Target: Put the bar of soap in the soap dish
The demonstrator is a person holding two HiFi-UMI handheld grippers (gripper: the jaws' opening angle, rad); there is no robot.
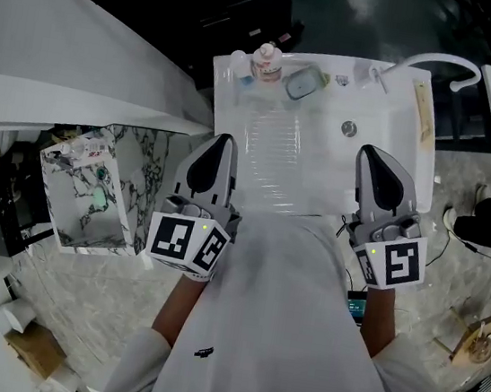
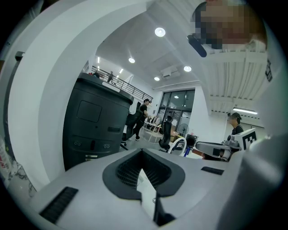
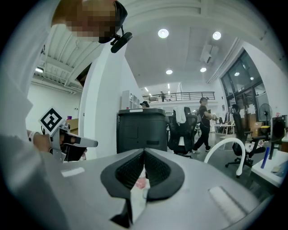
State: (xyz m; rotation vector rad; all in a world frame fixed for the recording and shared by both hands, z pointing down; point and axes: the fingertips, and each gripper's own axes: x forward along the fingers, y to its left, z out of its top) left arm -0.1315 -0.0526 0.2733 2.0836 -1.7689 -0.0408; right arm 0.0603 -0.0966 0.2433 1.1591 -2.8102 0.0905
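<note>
A white washbasin (image 1: 384, 178) lies in front of me in the head view. On its back rim rests a blue-grey oval soap dish (image 1: 304, 83), next to a small pink-labelled jar (image 1: 267, 62). I cannot pick out a bar of soap for sure. My left gripper (image 1: 224, 140) is held over the basin's near left edge and my right gripper (image 1: 368, 151) over its near right part. Both point roughly level toward the far rim. In the gripper views the left gripper (image 2: 142, 152) and the right gripper (image 3: 144, 152) have their pads together with nothing held.
A white curved faucet (image 1: 445, 63) stands at the basin's back right, and the drain (image 1: 349, 128) is in the bowl. A long pale strip (image 1: 420, 111) lies along the right rim. A marble-patterned bin (image 1: 92, 192) stands at the left. Beyond are a black cabinet (image 2: 96, 126) and people.
</note>
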